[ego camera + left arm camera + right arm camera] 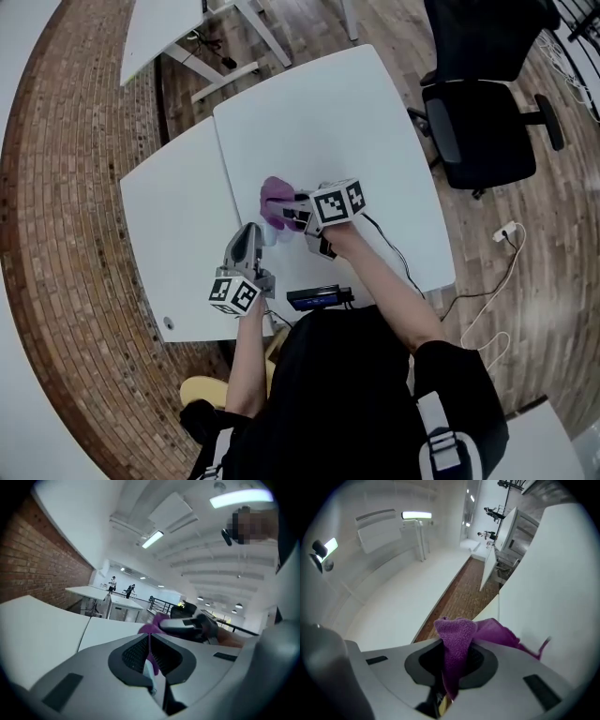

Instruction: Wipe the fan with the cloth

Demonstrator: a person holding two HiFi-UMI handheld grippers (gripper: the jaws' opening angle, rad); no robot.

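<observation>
In the head view my left gripper is shut on a small pale blue fan, held just above the white table. The left gripper view shows the fan's pale edge pinched between the shut jaws of that gripper. My right gripper is shut on a purple cloth, which hangs right beside the fan. In the right gripper view, the cloth bunches up between the jaws of the right gripper and trails off to the right. Most of the fan is hidden.
A black office chair stands to the right of the table. A second white table is at the far left. A black device lies at the table's near edge. A white plug and cable lie on the wooden floor.
</observation>
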